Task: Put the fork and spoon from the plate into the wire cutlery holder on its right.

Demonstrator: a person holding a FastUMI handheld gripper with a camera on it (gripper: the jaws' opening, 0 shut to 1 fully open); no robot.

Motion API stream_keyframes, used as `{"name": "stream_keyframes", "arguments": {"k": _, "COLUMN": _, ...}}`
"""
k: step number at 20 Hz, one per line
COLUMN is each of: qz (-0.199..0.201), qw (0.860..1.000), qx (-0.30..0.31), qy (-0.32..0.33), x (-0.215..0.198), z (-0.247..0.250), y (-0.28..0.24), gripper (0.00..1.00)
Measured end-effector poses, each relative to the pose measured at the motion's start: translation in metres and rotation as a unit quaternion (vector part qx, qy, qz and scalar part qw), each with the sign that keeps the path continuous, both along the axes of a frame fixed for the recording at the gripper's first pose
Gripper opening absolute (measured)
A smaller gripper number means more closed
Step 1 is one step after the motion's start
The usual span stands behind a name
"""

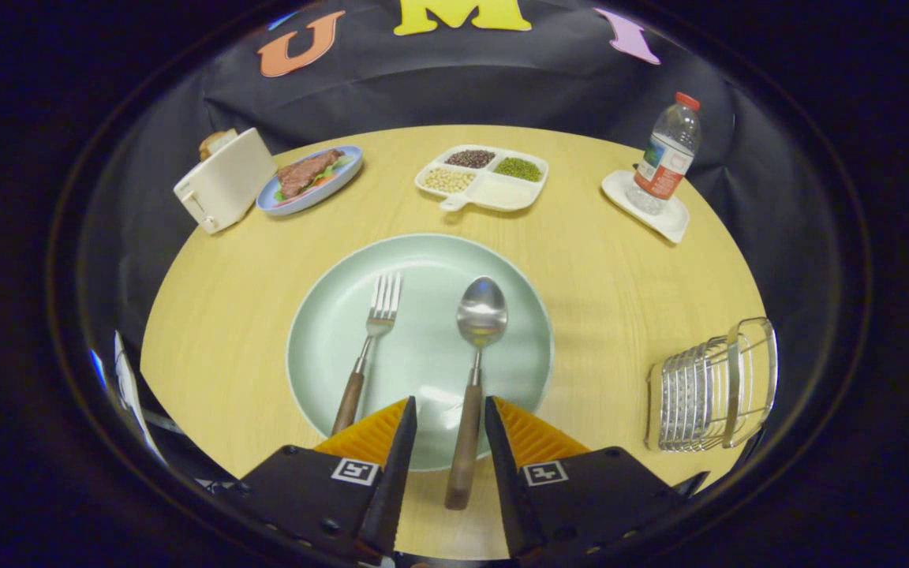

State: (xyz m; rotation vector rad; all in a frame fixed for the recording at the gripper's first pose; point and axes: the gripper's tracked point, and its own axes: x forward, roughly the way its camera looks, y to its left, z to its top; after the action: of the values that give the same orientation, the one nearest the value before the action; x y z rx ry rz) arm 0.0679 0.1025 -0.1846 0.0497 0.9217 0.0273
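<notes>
Gripper view, gripper (450,414) fingers apart astride spoon (476,347) handle, fork (372,347) beside on plate (320,315)

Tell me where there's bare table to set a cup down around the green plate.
Bare wood lies between the green plate and the wire cutlery holder, and left of the plate below the toaster. A narrower strip separates the plate from the divided tray. The far edge is crowded. The open gripper straddles the spoon handle, beside the fork.

A staged dining booth. Black cloth wall (454,87) backs a round wooden table (218,315). Along its far edge stand a toaster (224,189), steak plate (309,180) and water bottle (666,154).
</notes>
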Motion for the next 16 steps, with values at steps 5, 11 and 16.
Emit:
{"name": "stream_keyframes", "arguments": {"k": 5, "qz": -0.015, "qw": 1.0, "qx": 0.021, "qy": 0.018, "x": -0.004, "z": -0.001, "y": -0.005, "gripper": 0.08}}
{"name": "stream_keyframes", "arguments": {"k": 11, "qz": -0.006, "qw": 0.999, "qx": 0.043, "qy": 0.016, "x": -0.012, "z": 0.018, "y": -0.008, "gripper": 0.0}}
{"name": "stream_keyframes", "arguments": {"k": 16, "qz": 0.006, "qw": 0.997, "qx": 0.078, "qy": 0.014, "x": -0.041, "z": 0.065, "y": -0.024, "gripper": 0.01}}
